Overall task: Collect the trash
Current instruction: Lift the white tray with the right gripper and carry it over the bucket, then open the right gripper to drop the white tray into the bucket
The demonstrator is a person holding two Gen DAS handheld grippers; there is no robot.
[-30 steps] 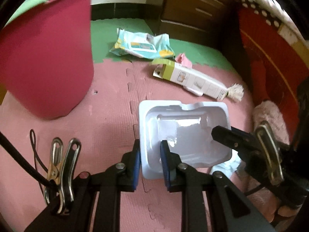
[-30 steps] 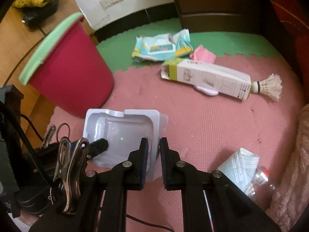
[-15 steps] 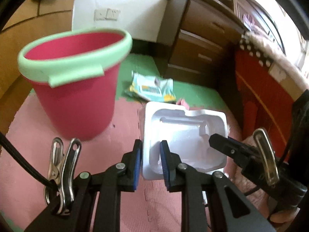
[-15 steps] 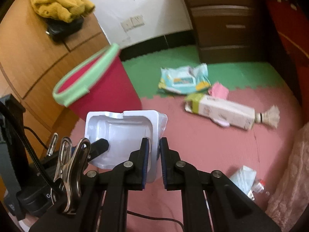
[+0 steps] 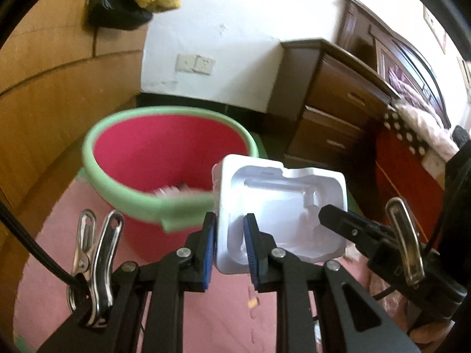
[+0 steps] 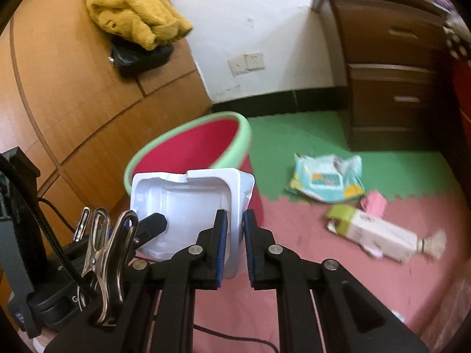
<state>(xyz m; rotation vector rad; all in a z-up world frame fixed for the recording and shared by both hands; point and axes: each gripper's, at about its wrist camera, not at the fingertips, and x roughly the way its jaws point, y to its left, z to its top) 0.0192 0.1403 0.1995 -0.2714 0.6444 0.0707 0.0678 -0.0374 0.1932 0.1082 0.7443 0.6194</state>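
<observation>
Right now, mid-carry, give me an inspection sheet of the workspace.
Surface: pink and green foam floor mat.
Job's things: white plastic tray held in the air beside the red bin; something pale lies inside the bin.
Clutter: wipes packet, carton, pink scrap on the mat.
Grippers: left gripper and right gripper each shut on a tray edge.
Cables: black cable on the mat.
Surroundings: wooden cabinet, drawers, yellow cloth over a black bag.
</observation>
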